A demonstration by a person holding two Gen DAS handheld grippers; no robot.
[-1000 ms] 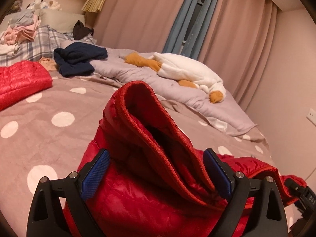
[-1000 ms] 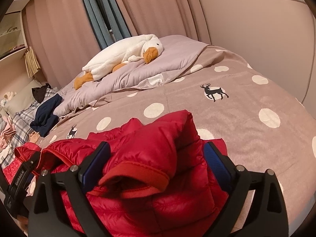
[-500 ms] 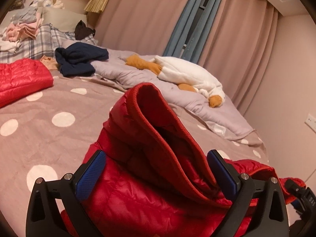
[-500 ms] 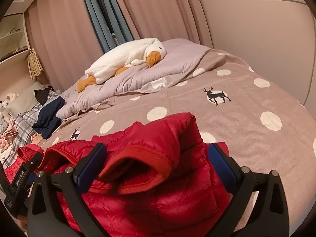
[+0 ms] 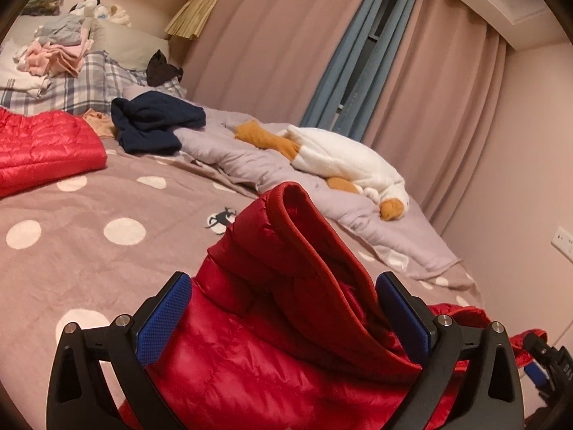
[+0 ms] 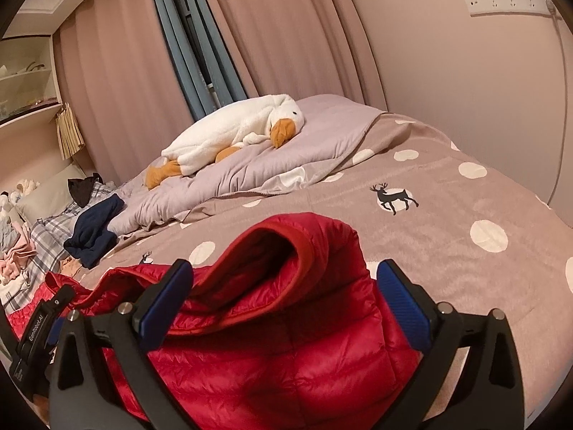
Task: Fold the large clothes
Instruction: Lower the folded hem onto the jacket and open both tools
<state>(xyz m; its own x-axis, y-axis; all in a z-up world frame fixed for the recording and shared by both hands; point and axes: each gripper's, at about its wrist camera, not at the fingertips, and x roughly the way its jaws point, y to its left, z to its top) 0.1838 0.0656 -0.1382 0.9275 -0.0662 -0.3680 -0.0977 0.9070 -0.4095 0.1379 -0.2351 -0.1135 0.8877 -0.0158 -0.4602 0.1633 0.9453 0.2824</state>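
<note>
We see a red quilted puffer jacket (image 5: 286, 340) lying glossy and rumpled on the fuzzy polka-dot blanket (image 5: 71, 261), its ribbed hood rim arching up. Our left gripper (image 5: 283, 319), jaws just widened, and right gripper (image 6: 283, 301) both stand spread around it. The frame cuts off its lower part.

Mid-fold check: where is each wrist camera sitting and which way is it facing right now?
Left wrist: low over the bed, facing across the red puffer jacket toward the curtains; the left gripper, open, straddles the jacket.
Right wrist: low over the bed, facing the plush goose; the right gripper, open, straddles the jacket.
Shared: jacket, goose, navy garment, and each shows the other gripper at its edge.
</note>
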